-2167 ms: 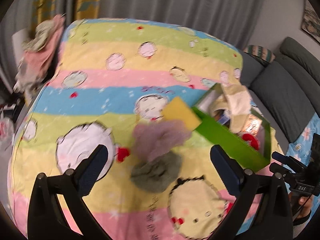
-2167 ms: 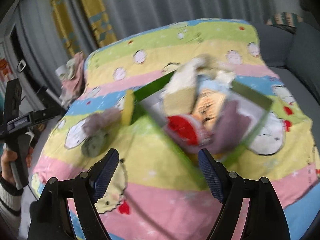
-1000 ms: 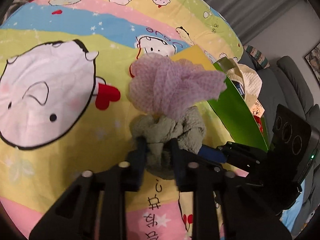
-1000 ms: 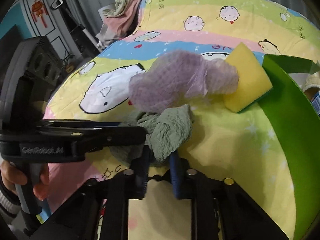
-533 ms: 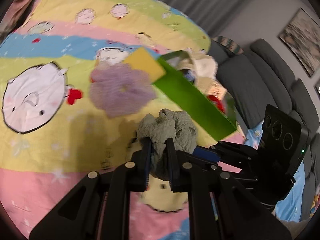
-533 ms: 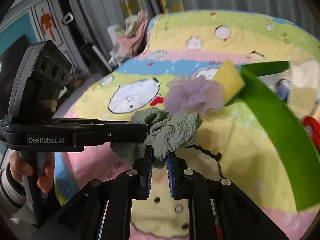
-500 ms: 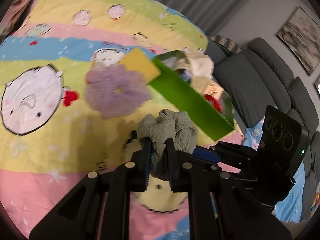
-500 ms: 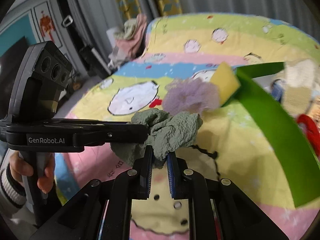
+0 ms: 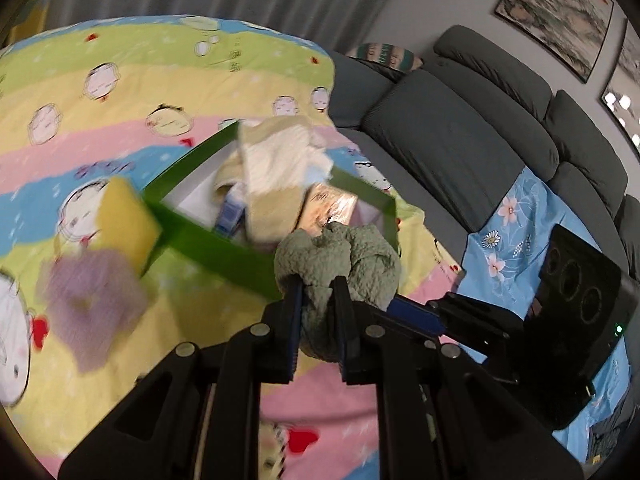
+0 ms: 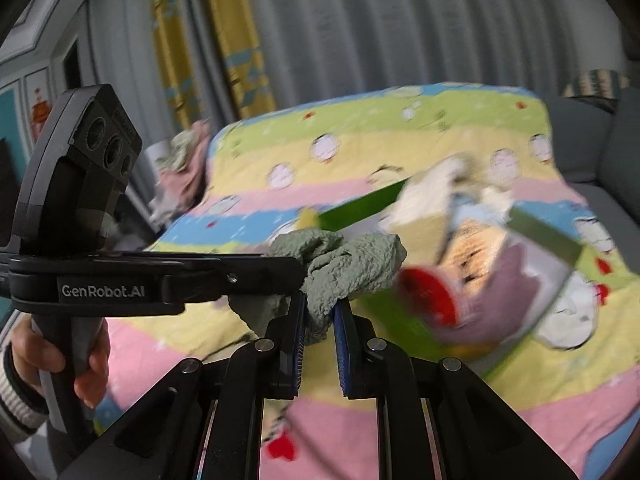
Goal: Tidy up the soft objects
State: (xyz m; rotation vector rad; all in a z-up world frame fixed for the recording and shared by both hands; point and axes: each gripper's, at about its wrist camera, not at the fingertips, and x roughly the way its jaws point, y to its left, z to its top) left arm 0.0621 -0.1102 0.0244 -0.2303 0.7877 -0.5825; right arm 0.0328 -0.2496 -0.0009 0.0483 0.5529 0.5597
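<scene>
Both grippers pinch one crumpled grey-green cloth [image 9: 340,256] and hold it in the air above the striped cartoon blanket [image 9: 120,92]. My left gripper [image 9: 318,300] is shut on the cloth's near side. My right gripper [image 10: 320,312] is shut on the same grey-green cloth [image 10: 352,264], and its black body [image 9: 480,324] reaches in from the right in the left wrist view. Just behind the cloth stands the green box [image 9: 208,240], filled with cream towels [image 9: 276,160] and other items. A yellow sponge [image 9: 124,220] leans on the box's left side, and a purple mesh cloth [image 9: 88,304] lies below it.
A grey sofa [image 9: 460,132] with a blue floral cover [image 9: 520,232] runs along the right. Grey curtains [image 10: 400,24] hang behind the bed, and a heap of pink and pale clothes [image 10: 184,168] sits at its far left. A hand [image 10: 84,364] holds the left gripper's handle.
Both grippers closed on the grey-green cloth, lifted it off the blanket and carried it towards the green box. The purple cloth and the sponge stayed where they lay.
</scene>
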